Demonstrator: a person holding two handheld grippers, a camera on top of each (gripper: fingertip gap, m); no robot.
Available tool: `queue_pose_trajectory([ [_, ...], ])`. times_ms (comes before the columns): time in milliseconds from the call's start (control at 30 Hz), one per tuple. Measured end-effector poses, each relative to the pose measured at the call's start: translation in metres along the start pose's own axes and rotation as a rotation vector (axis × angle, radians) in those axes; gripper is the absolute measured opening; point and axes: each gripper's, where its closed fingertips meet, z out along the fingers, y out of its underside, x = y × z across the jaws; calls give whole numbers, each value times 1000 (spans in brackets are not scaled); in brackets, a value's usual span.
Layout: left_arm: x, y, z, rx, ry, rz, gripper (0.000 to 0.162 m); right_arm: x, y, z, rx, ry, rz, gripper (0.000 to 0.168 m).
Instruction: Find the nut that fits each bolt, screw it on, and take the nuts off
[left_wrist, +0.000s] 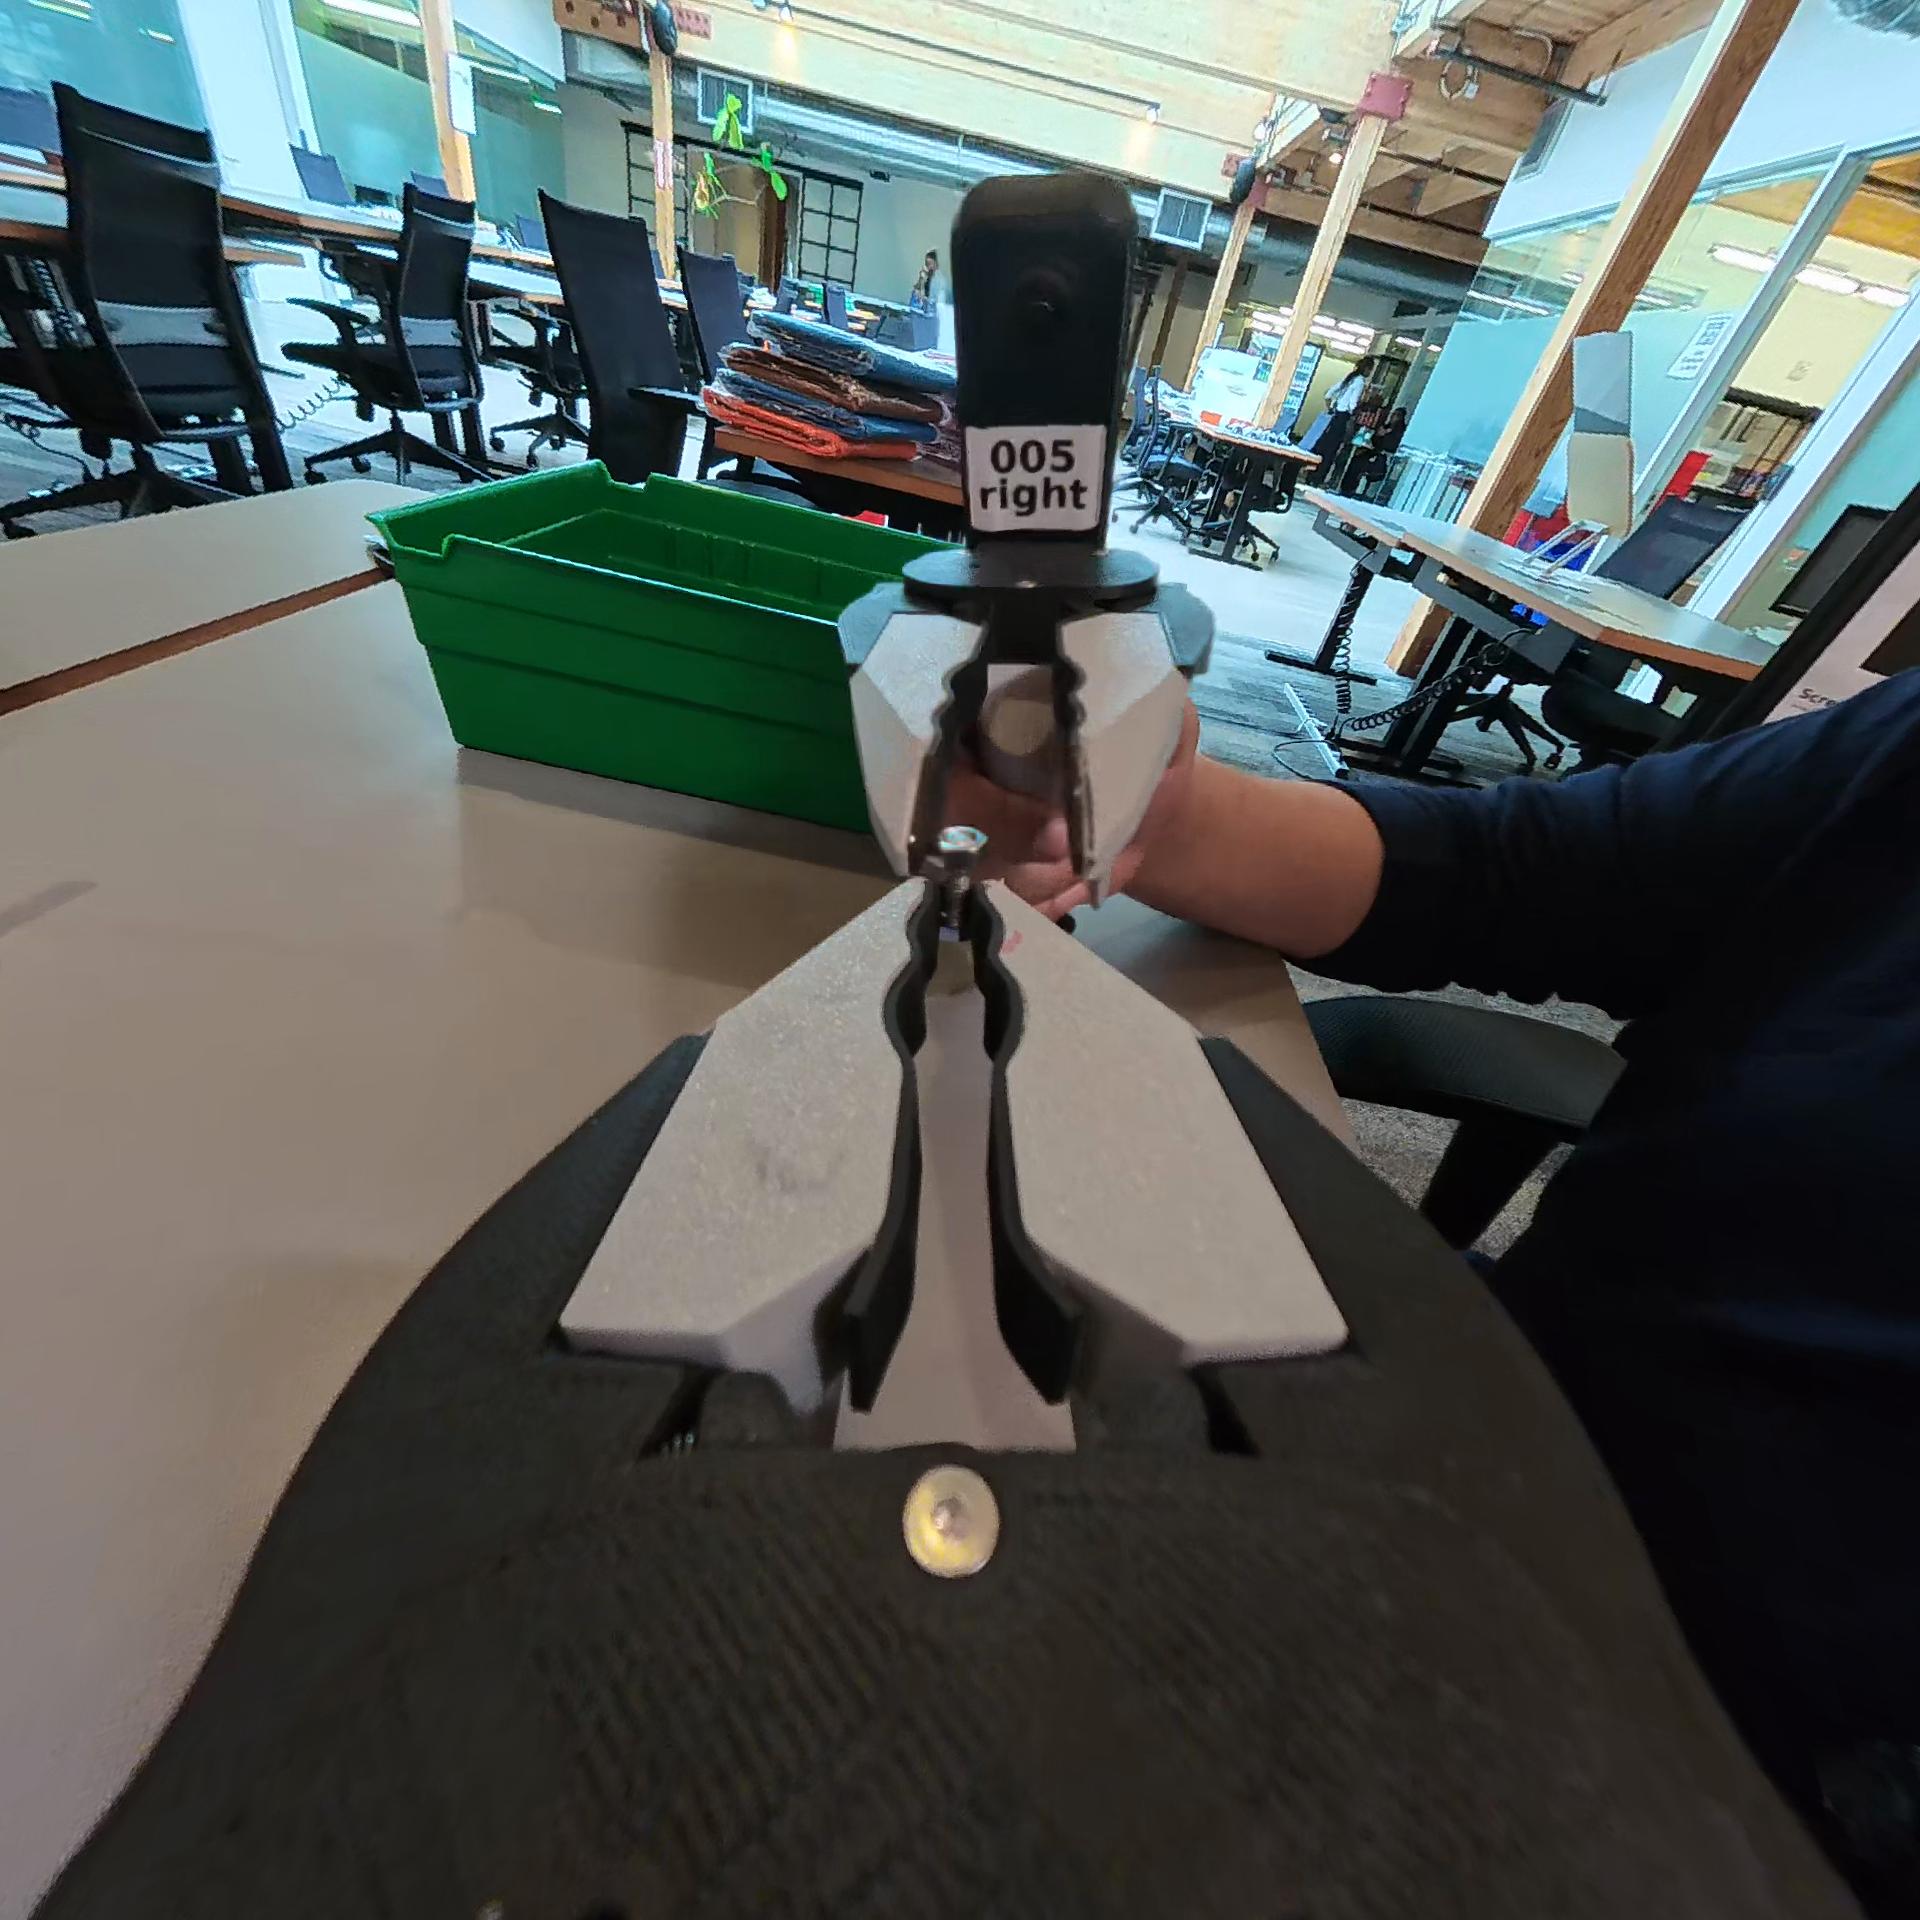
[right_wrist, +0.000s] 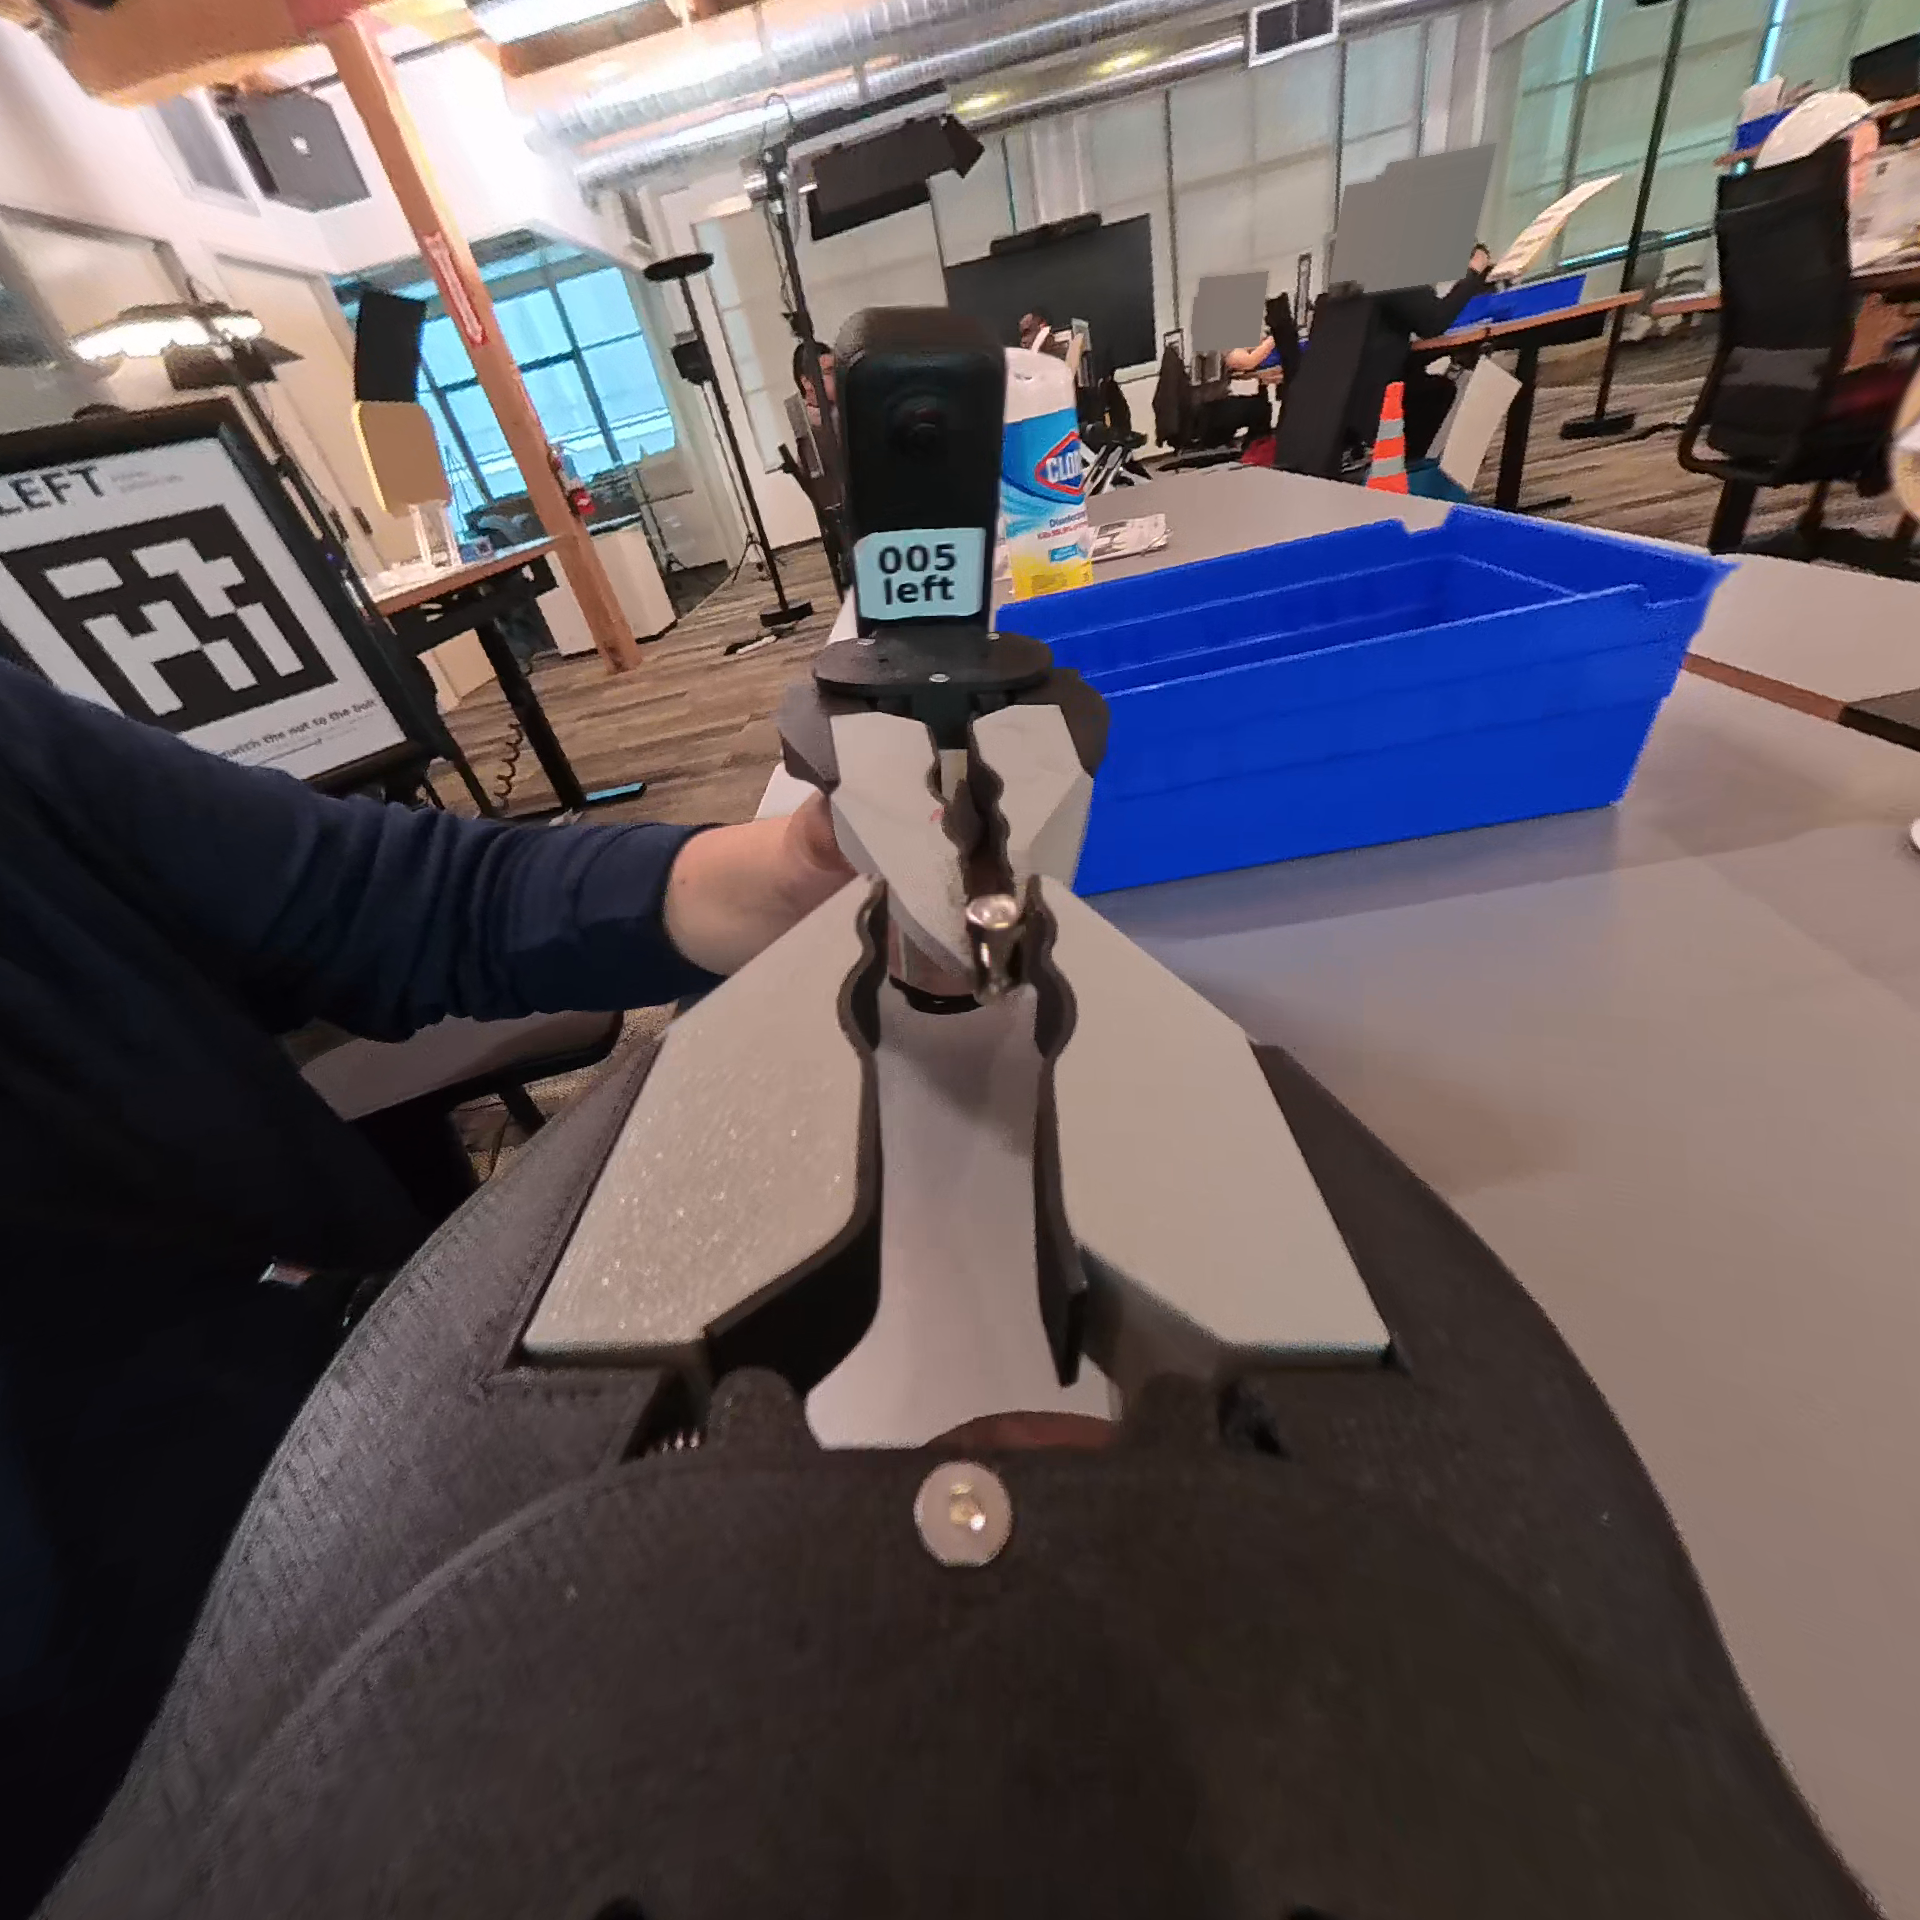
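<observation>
My left gripper (left_wrist: 951, 906) is shut on a small steel bolt (left_wrist: 953, 902) and holds it upright above the table. A hex nut (left_wrist: 958, 844) sits on the bolt's upper end, just above the fingertips. My right gripper (left_wrist: 1006, 868) faces the left one, with its jaws apart. One of its fingertips (left_wrist: 923, 847) is right beside the nut. In the right wrist view the right gripper (right_wrist: 954, 904) is open around the bolt (right_wrist: 990, 951), which lies close to its right finger (right_wrist: 1039, 935). The left gripper (right_wrist: 982, 966) holds the bolt there.
A green bin (left_wrist: 623, 665) stands on the beige table (left_wrist: 260, 935) behind the grippers. A blue bin (right_wrist: 1351, 707) stands on the table on the other side, with a wipes canister (right_wrist: 1044, 499) behind it. A person's sleeved arm (left_wrist: 1507, 862) holds each gripper. The tips of both grippers are at nearly the same place.
</observation>
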Motion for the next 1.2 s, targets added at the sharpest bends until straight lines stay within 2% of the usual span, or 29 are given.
queue_pose_trajectory([
  [267, 0, -1, 0, 4, -3, 0, 3, 7, -10, -14, 44, 18, 7, 19],
  [500, 3, 3, 3, -17, 0, 17, 3, -6, -3, -2, -2, 1, -84, 20],
  [667, 2, -1, 0, 3, -4, 18, 3, 7, -8, -14, 17, 40, -42, 20],
  [800, 3, 0, 1, -5, -4, 24, 3, 0, 1, -5, -22, 3, -43, 19],
  [867, 2, 0, 1, -7, -6, 28, 3, -3, 2, 0, -21, 10, -73, 24],
  [1100, 1, 0, 0, -3, -12, 25, 3, 5, -6, -12, 12, 30, -49, 20],
  [1200, 2, 0, 0, -6, -13, 28, 3, -1, -2, -6, -4, 9, -60, 19],
])
